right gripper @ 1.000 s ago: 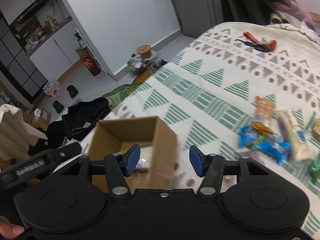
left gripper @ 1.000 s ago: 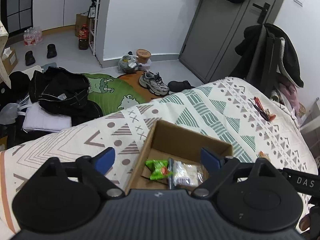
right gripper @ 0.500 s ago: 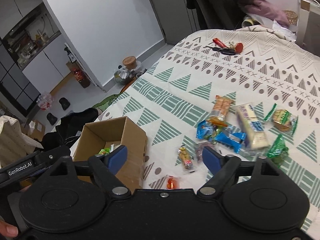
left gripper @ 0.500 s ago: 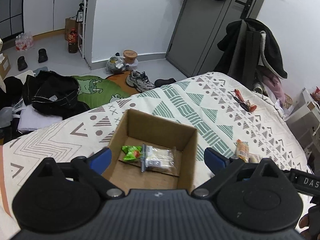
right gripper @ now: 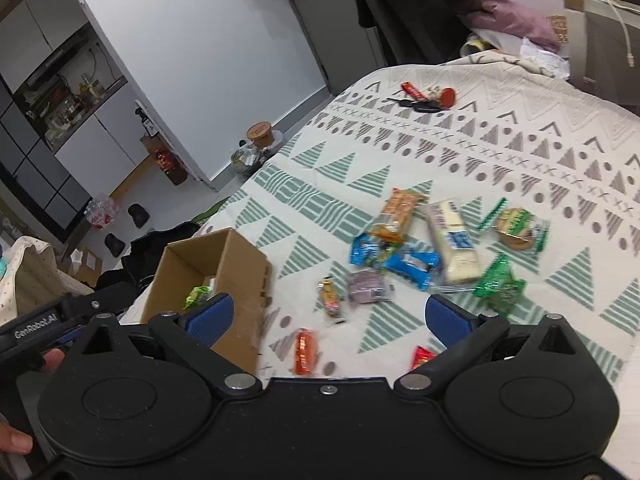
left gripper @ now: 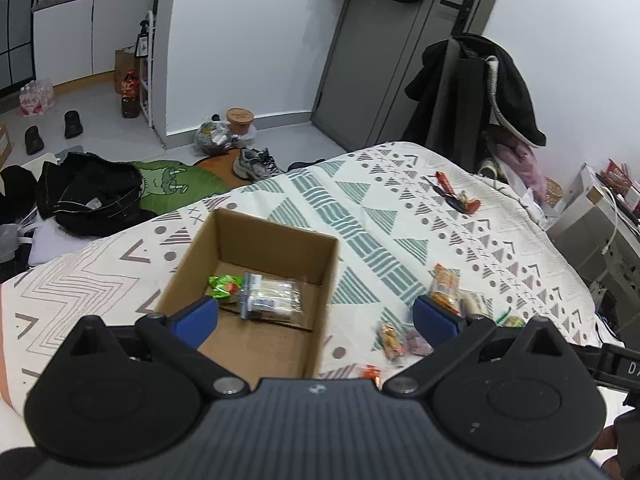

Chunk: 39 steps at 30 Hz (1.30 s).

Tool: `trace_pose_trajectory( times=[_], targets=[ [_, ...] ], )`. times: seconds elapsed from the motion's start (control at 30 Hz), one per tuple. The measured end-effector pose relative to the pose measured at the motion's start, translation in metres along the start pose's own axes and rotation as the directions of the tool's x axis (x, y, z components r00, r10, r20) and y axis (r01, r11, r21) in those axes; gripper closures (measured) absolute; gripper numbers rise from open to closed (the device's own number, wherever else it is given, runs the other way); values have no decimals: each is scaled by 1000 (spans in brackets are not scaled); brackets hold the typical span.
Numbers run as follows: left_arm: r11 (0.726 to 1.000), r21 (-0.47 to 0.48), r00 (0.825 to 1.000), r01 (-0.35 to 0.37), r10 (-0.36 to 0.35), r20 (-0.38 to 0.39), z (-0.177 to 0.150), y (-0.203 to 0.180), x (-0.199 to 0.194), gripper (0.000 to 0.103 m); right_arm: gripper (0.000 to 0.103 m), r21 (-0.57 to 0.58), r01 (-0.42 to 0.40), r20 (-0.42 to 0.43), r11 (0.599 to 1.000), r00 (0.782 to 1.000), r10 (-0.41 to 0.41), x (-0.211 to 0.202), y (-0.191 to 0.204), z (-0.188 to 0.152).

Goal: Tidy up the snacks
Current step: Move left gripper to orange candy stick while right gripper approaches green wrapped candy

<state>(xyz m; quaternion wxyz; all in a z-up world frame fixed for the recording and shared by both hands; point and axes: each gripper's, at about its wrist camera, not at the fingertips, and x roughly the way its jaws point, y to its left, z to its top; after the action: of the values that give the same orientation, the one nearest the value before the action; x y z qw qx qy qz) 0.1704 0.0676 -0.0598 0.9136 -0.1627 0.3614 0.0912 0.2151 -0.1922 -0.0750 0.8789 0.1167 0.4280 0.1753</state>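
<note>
While two packets (left gripper: 256, 294) are already lying in the box (left gripper: 256, 280) ahead of the empty, wide-open left gripper (left gripper: 316, 316), many snacks (right gripper: 416, 248) are waiting before the right gripper (right gripper: 328, 316), whose empty jaws have just been opening.

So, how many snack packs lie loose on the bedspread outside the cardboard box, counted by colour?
orange packs: 2
blue packs: 2
green packs: 2
white pack: 1
purple pack: 1
red pack: 1
yellow-brown pack: 1
Total: 10
</note>
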Motion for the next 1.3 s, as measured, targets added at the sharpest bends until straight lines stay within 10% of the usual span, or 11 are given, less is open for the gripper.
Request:
trace_pose_trajectory(
  times=[1.3],
  targets=[
    [990, 137, 999, -33, 36, -18, -70, -100, 18, 7, 8, 26, 11, 33, 1000, 999, -12, -12, -119, -24]
  ],
)
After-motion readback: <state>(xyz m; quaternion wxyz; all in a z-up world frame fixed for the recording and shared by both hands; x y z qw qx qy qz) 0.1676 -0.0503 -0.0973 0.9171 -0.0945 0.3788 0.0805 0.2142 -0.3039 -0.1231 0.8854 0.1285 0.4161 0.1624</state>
